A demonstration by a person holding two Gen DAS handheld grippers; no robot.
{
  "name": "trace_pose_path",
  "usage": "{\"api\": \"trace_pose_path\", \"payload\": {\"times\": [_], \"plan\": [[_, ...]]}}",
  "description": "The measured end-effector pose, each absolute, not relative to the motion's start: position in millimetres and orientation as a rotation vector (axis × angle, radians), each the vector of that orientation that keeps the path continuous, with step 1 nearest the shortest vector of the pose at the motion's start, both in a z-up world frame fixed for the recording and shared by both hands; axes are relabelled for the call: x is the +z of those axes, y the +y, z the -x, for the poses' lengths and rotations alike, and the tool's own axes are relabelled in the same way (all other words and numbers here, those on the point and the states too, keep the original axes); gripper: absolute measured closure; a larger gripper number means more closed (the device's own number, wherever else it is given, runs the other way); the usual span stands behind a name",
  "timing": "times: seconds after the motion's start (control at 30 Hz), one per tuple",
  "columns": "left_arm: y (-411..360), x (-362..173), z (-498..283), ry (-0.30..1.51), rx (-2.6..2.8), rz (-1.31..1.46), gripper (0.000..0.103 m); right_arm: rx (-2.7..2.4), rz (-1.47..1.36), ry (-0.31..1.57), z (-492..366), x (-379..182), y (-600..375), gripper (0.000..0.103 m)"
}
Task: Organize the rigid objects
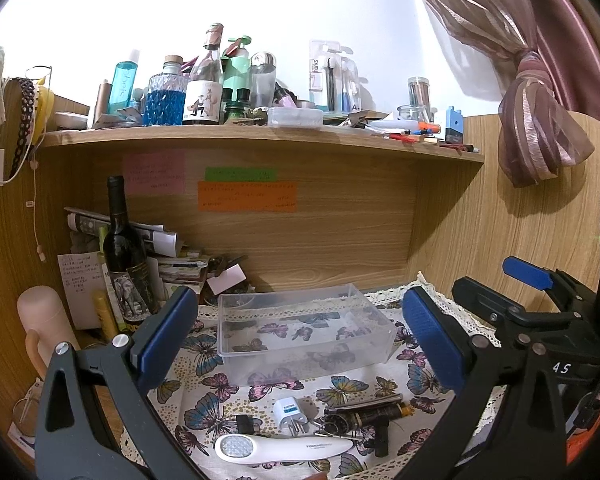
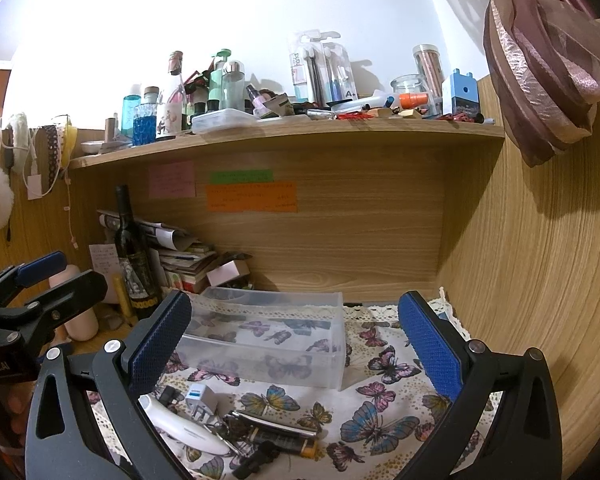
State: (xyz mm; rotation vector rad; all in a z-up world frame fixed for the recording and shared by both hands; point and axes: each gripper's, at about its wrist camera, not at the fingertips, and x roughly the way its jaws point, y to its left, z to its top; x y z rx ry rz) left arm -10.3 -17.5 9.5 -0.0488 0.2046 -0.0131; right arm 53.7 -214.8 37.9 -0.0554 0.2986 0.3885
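Holding both grippers wide apart, nothing between the pads. My left gripper [image 1: 300,340] hovers over the butterfly tablecloth [image 1: 204,408]; its blue pads [image 1: 166,330] frame the clear plastic bin [image 1: 304,332], which sits between and just beyond the jaws, nothing in it that I can see. My right gripper [image 2: 296,344] is likewise spread, and the same bin [image 2: 268,340] lies between its jaws, closer to the left pad.

Below the left jaws, nearer the camera, the loose items lie clustered on the cloth: white plug adapter [image 1: 290,414], white handheld device [image 1: 284,447] with a round grid head, lying flat, dark cylindrical lighter-like tool [image 1: 366,414] with a gold end, small black piece [image 1: 246,424]. From the right wrist that pile sits low and toward the left jaw: adapter [image 2: 200,398], white device [image 2: 188,432], dark tool [image 2: 276,436]. All are outside the bin.

My right gripper's body shows at the right edge of the left view, and my left one at the left edge of the right view.

Further out, past the left jaw: a dark wine bottle [image 1: 124,256] upright against stacked papers [image 1: 172,256], and a pink flask [image 1: 46,320]. On the back panel are sticky notes [image 1: 246,196]. Above is a wooden shelf [image 1: 260,136] crowded with bottles and toothbrush packs. A tied curtain [image 1: 540,120] hangs upper right.
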Motion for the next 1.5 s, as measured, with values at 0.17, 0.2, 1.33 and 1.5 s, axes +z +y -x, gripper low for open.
{"api": "trace_pose_path", "payload": {"times": [0.17, 0.2, 1.33, 1.5], "plan": [[-18, 9, 10, 0.205, -0.013, 0.05, 0.0, 0.392, 0.056, 0.295, -53, 40, -214, 0.0], [-18, 10, 10, 0.204, -0.014, 0.051, 0.0, 0.393, 0.056, 0.294, -53, 40, -213, 0.0], [13, -112, -35, 0.696, 0.027, 0.18, 0.0, 0.425, 0.154, 0.645, -94, -62, -218, 0.0], [11, -135, -37, 0.802, 0.024, 0.253, 0.0, 0.408, 0.192, 0.694, -97, -81, -221, 0.0]]}}
